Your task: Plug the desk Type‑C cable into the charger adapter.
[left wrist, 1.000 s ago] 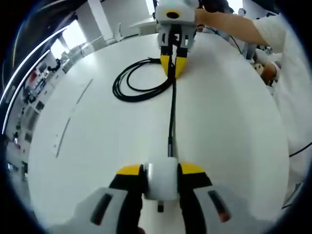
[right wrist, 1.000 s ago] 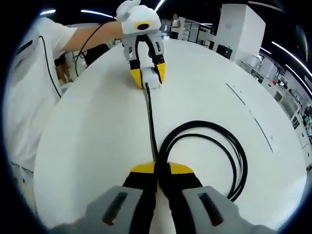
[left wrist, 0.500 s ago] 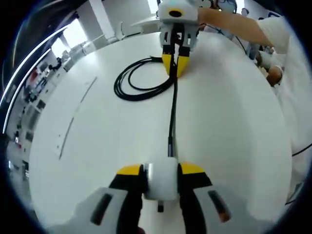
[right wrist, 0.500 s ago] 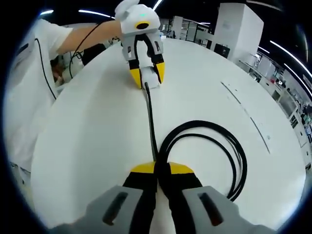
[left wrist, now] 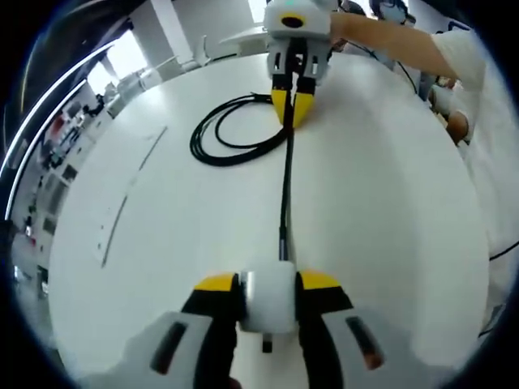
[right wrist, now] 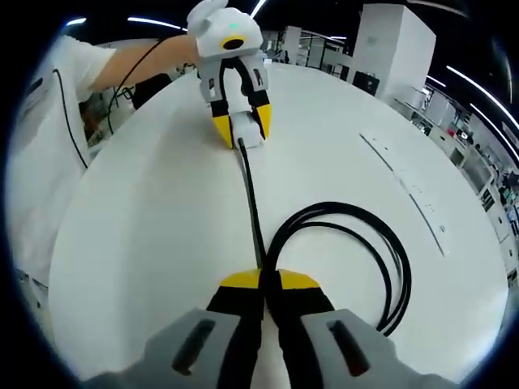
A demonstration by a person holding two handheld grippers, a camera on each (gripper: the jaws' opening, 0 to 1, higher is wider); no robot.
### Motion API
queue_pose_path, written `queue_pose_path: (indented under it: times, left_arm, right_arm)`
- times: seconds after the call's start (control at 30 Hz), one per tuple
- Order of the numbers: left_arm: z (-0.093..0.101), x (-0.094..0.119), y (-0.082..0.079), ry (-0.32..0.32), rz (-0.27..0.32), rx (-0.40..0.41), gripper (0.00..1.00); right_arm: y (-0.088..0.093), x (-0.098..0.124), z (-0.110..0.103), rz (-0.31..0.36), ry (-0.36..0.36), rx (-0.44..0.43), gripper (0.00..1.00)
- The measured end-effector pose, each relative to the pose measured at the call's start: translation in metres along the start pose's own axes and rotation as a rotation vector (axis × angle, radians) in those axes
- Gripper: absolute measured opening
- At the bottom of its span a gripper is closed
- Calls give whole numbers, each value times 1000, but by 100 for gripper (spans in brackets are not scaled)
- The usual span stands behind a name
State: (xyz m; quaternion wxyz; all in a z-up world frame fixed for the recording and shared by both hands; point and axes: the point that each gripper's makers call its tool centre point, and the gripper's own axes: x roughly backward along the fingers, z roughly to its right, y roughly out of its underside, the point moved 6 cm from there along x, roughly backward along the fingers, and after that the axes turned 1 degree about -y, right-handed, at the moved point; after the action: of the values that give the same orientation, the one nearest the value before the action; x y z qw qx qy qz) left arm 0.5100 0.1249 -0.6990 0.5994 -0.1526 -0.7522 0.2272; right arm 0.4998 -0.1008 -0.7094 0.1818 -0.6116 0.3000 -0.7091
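My left gripper (left wrist: 268, 281) is shut on the white charger adapter (left wrist: 268, 298), low in the left gripper view. The black Type‑C cable (left wrist: 285, 190) runs straight from the adapter's front, its plug (left wrist: 282, 245) touching the adapter, to my right gripper (left wrist: 289, 104), which is shut on the cable near its coil (left wrist: 231, 134). In the right gripper view my right gripper (right wrist: 262, 282) pinches the cable (right wrist: 250, 194) at the bottom. The cable leads up to the adapter (right wrist: 247, 130), held in my left gripper (right wrist: 241, 131). The coil (right wrist: 349, 263) lies on the right.
Everything rests on a round white table (left wrist: 162, 227). A person in white sleeves (right wrist: 49, 162) stands along its edge, arms reaching to both grippers. Thin grey lines (right wrist: 405, 190) mark the tabletop. Shelves and desks (right wrist: 389, 49) fill the room behind.
Both views have shifted slightly; the grippers have kept their hold and the cable stays straight between them, plug at the adapter.
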Motion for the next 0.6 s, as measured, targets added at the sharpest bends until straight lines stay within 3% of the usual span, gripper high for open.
queue_pose_path:
  times: [0.6]
  left_arm:
    - [-21,-4,0,-11,-13,4,26]
  right_arm:
    - [-5,-6,19,0,3,-18,3]
